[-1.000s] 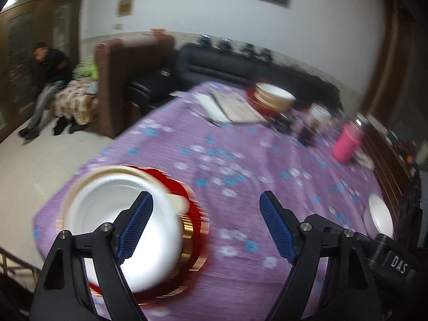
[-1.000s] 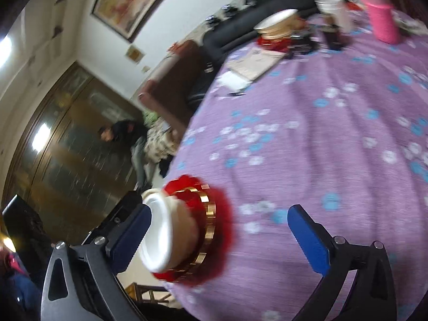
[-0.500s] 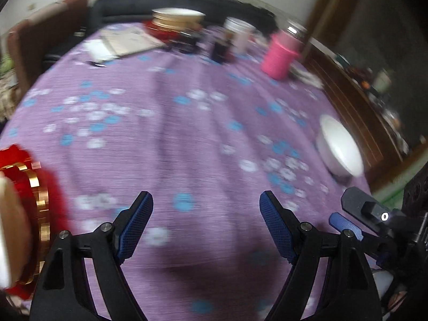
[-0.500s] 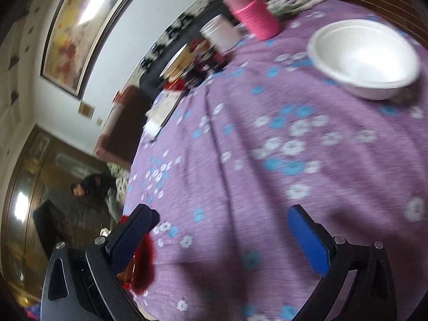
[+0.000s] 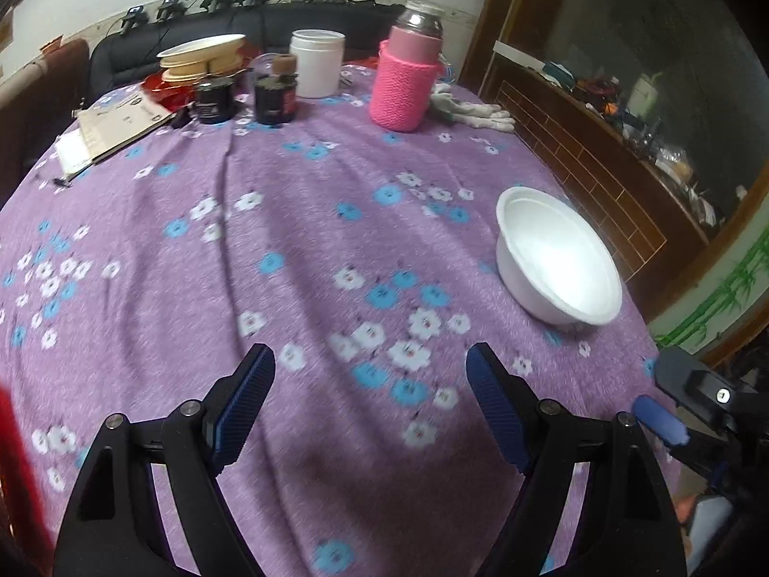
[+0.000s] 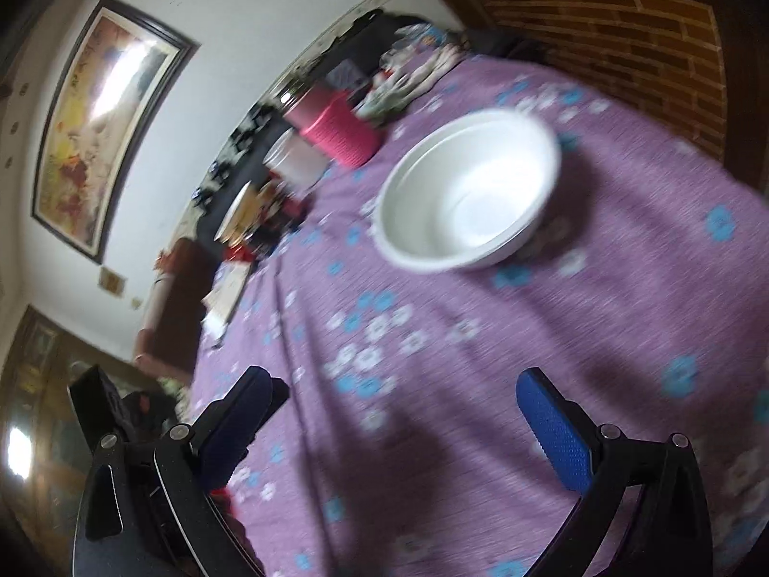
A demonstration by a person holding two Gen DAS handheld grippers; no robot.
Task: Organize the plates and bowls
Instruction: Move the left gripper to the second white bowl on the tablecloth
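Note:
A white bowl [image 5: 560, 259] sits upright and empty on the purple flowered tablecloth [image 5: 298, 250], near the right edge. In the right wrist view the bowl [image 6: 466, 192] lies ahead of my right gripper [image 6: 403, 418], which is open and empty above the cloth. My left gripper [image 5: 370, 404] is open and empty over the near middle of the table, left of the bowl. The right gripper's blue finger [image 5: 658, 418] shows at the lower right of the left wrist view. A red blur [image 5: 17, 471] sits at the left edge. A stack of plates [image 5: 204, 60] stands at the far side.
At the table's far side stand a pink-sleeved flask [image 5: 406, 81], a white jar [image 5: 317, 62], two dark jars [image 5: 274, 96], papers [image 5: 115, 125] and a white glove [image 5: 476, 113]. A wooden cabinet [image 5: 601, 134] runs along the right. A black sofa [image 5: 307, 24] stands behind.
Both grippers have swung right, away from the white bowl on the red and gold plate, which has left view. The white bowl at the right is now nearer in both views.

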